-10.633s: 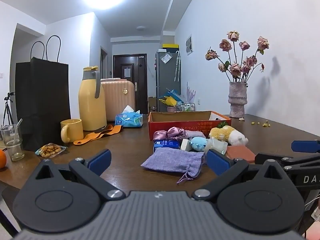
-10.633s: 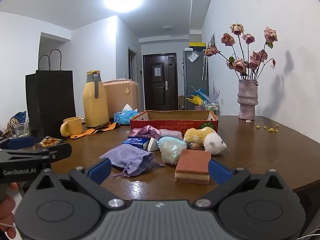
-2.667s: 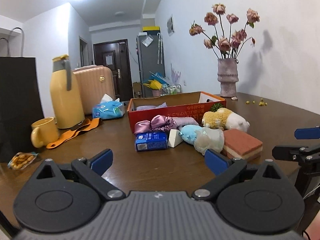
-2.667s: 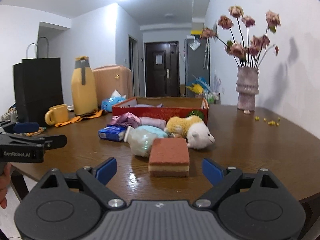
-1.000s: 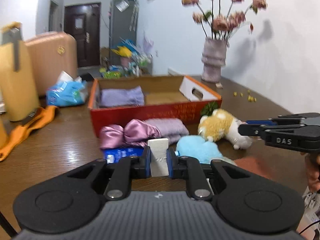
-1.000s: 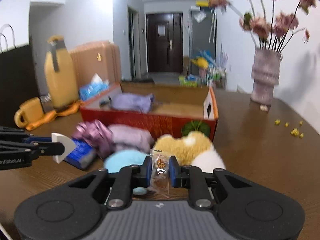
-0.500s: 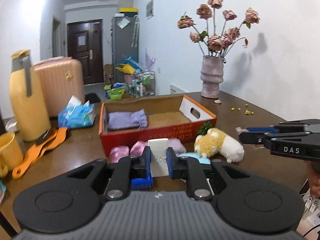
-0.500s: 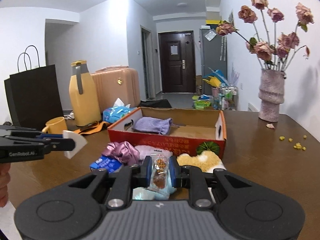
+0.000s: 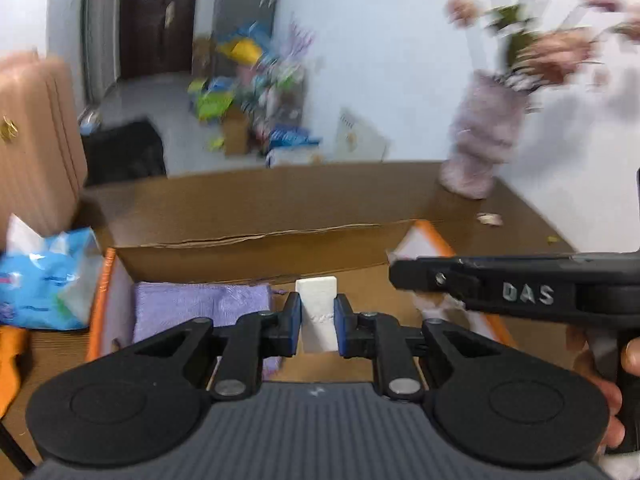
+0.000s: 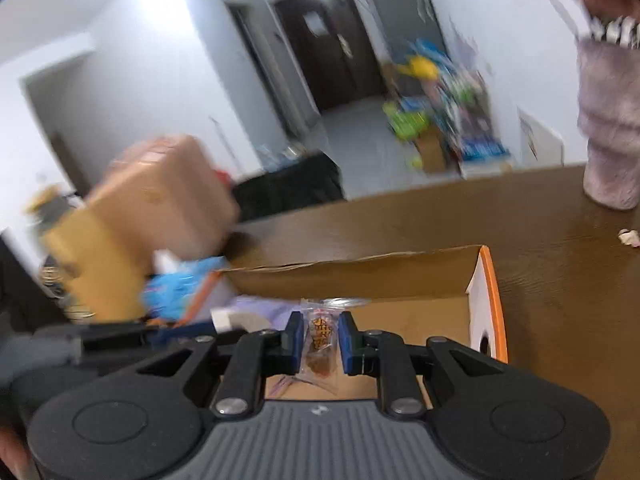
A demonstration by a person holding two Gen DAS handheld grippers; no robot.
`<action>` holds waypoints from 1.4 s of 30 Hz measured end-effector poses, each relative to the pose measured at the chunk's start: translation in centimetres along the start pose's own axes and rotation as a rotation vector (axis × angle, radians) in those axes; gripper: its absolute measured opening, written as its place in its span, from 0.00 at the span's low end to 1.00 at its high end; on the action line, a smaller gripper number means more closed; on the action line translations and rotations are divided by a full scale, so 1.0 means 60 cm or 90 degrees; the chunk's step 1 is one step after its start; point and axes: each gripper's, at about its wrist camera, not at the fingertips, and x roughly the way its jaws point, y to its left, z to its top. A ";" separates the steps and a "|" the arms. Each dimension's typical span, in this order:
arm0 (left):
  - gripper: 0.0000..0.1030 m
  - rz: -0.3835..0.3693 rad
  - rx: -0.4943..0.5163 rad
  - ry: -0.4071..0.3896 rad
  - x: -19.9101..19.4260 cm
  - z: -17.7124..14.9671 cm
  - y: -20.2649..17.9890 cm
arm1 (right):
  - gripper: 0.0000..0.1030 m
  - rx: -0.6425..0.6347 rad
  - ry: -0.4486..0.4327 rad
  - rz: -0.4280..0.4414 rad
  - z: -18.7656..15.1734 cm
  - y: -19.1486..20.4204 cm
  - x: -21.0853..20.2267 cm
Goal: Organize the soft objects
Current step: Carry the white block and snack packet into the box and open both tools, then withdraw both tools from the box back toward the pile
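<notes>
My left gripper [image 9: 317, 325] is shut on a white foam wedge [image 9: 317, 312] and holds it over the orange-rimmed cardboard box [image 9: 256, 248]. A lilac cloth pouch [image 9: 200, 305] lies in the box's left end. My right gripper [image 10: 319, 338] is shut on a clear snack packet [image 10: 319, 336] over the same box [image 10: 486, 280]. The right gripper also crosses the left wrist view [image 9: 404, 274]; the white wedge shows in the right wrist view [image 10: 224, 318]. The other soft toys are out of view.
A blue tissue pack [image 9: 44, 276] lies left of the box. A pink suitcase [image 9: 36, 140] stands behind it. A fuzzy vase with dried roses [image 9: 484, 148] stands on the wooden table [image 10: 560, 280] at the far right. Both views are motion-blurred.
Both grippers have moved forward and now hang over the box, each still holding its item. The toys in front of the box have dropped out of view.
</notes>
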 end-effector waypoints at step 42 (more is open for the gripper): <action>0.96 0.062 0.043 -0.246 -0.409 -0.400 0.007 | 0.83 -0.223 -0.192 -0.055 -0.400 0.086 -0.400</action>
